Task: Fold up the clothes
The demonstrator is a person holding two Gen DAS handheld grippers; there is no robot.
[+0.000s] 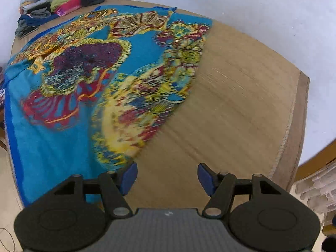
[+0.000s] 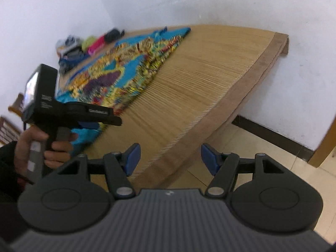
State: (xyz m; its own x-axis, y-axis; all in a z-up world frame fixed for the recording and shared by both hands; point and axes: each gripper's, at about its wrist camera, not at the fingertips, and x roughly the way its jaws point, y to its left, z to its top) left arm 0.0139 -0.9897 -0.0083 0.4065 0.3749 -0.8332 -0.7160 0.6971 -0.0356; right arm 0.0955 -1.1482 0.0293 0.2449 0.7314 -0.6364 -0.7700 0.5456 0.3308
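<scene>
The thin turquoise cloth printed with yellow, red and purple ornaments [image 1: 88,79] is lying flat on the woven bamboo mat table [image 1: 231,96], its near edge just beside one blue pad of the left gripper [image 1: 167,177]. Both the left gripper and the right gripper [image 2: 170,159] are standing spread, pinching nothing. A pile of folded clothes [image 1: 40,8] is sitting at the far corner.

A bright blue patterned cloth [image 1: 79,79] lies spread over the left of a wooden table [image 1: 231,96]. The left gripper [image 1: 167,178] hovers with jaws apart and empty. Folded clothes [image 1: 42,8] sit at the far corner.
</scene>
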